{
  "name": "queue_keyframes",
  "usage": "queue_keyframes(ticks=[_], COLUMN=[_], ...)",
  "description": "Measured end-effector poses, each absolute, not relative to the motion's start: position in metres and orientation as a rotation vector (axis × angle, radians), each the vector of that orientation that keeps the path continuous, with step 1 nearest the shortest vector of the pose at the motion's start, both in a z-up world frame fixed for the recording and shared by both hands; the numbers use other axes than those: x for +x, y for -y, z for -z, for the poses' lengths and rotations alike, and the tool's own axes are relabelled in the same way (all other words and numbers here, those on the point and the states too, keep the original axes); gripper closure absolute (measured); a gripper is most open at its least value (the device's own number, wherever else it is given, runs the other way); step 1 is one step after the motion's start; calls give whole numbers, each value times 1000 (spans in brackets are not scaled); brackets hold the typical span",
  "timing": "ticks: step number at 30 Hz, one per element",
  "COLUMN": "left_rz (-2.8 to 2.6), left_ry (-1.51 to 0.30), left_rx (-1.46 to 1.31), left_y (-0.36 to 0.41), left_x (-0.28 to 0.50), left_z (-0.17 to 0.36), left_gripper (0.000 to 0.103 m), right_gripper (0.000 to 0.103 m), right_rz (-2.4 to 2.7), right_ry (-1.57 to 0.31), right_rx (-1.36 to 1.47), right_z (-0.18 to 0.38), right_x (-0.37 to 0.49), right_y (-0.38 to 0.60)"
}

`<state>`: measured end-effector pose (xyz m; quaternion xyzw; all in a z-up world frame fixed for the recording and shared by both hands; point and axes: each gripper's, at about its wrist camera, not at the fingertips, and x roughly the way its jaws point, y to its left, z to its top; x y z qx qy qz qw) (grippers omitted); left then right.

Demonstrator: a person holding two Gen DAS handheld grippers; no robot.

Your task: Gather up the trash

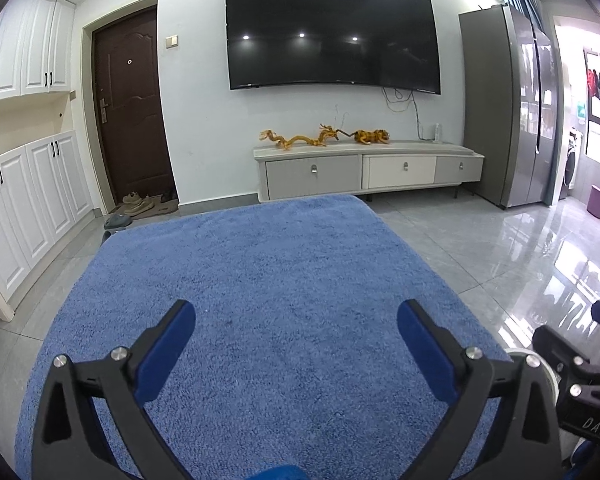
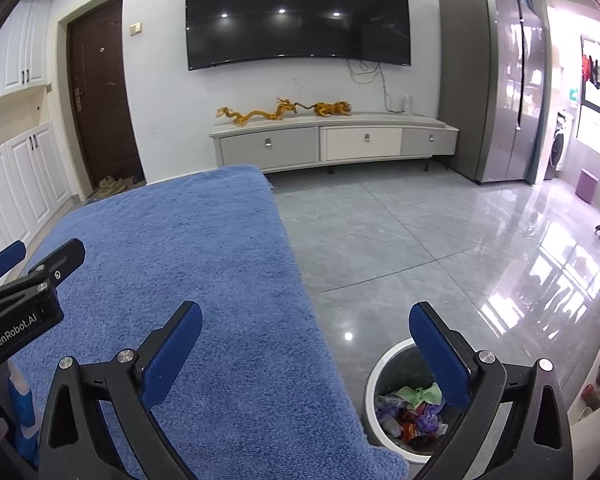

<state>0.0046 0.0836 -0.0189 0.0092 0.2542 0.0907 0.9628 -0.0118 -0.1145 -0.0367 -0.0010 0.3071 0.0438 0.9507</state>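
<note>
Left gripper (image 1: 296,320): jaws wide, empty, over bare blue towel (image 1: 260,280) | right gripper (image 2: 306,324): wide, empty | trash (image 2: 412,412): inside bin (image 2: 374,376) beside table | advice: check towel for leftovers.

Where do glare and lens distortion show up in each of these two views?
Left wrist view: ceiling lights glint in the black wall-mounted television, whose edges bow. Right wrist view: window glare streaks the glossy grey tiled floor, and the tall grey refrigerator leans.
</note>
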Motion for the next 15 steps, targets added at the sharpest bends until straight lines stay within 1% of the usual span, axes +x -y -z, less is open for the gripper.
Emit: queue_keyframes(ticks=[15], left_rz=[-147], left_ry=[-533], left_rx=[51], left_y=[-73], left_x=[7], left_z=[28], left_gripper=[0], right_gripper=[1], right_rz=[-27], right_ry=[-611], right_rx=[39], right_z=[40], right_x=[-7], right_y=[129])
